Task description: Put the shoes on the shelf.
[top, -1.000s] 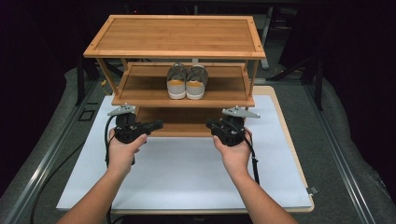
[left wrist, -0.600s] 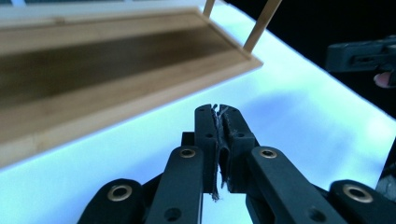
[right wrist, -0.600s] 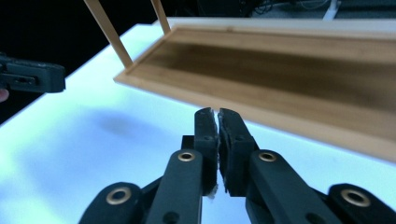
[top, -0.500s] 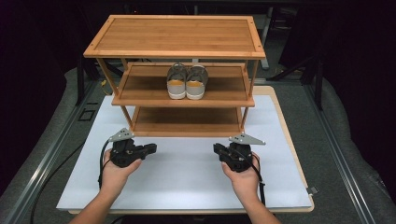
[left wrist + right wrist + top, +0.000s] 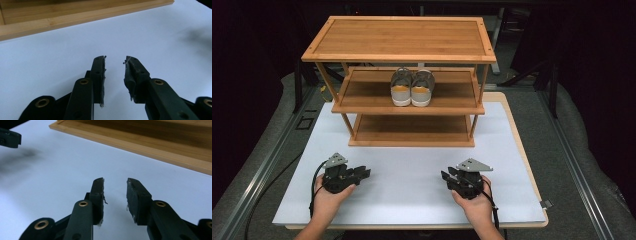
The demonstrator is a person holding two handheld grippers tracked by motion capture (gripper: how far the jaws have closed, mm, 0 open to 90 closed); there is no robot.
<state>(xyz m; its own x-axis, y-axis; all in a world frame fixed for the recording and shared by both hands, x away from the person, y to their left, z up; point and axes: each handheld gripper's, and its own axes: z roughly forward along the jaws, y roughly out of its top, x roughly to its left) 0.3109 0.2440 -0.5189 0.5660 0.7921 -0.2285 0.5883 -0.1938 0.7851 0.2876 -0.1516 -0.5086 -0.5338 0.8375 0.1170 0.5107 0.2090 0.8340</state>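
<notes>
A wooden three-tier shoe rack (image 5: 402, 55) stands at the back of the white table top (image 5: 412, 180). A pair of grey shoes (image 5: 412, 87) sits on its middle shelf, heels toward me. My left gripper (image 5: 364, 173) rests low over the table at front left, held in a hand. My right gripper (image 5: 445, 176) lies at front right, also in a hand. Both have just been opening. In the left gripper view the jaws stand apart around my left gripper (image 5: 115, 59) with nothing between them. The right gripper view has the same gap at my right gripper (image 5: 115, 181), also with nothing in it.
The rack's bottom shelf edge (image 5: 75, 17) lies just ahead of the left jaws, and the same edge (image 5: 140, 146) crosses the right gripper view. Dark padded floor and metal rails (image 5: 267, 165) flank the table. White surface lies between the two grippers.
Both hands have drawn back from the rack's lower shelf toward me and sunk to the table. Both pairs of jaws have spread apart.
</notes>
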